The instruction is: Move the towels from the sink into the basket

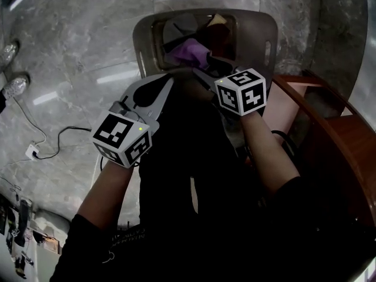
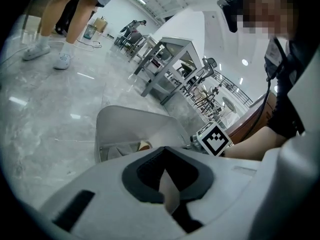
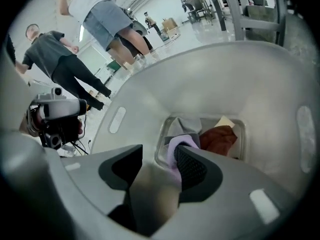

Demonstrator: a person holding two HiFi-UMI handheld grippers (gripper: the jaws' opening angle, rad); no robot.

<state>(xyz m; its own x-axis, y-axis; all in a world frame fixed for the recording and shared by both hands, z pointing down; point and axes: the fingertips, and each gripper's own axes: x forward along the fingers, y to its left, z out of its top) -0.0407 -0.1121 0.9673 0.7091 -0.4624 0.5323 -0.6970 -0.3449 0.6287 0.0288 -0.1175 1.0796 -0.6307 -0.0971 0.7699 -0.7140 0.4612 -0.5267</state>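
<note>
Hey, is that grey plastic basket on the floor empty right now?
No, the right gripper view shows the grey plastic basket holding a purple towel and a dark red towel.

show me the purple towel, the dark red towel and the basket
purple towel point(image 1: 189, 55): head view, its bunched middle
dark red towel point(image 3: 221, 138): right gripper view, its top fold
basket point(image 3: 210, 79): right gripper view, bare inner wall

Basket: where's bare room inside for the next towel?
The grey plastic basket is crowded inside: a purple towel, a grey towel and a dark red towel cover its bottom. Room is left only atop that pile, under the bare far wall. The open right gripper hangs over the near rim. Grey marble floor left of it is bare.
</note>
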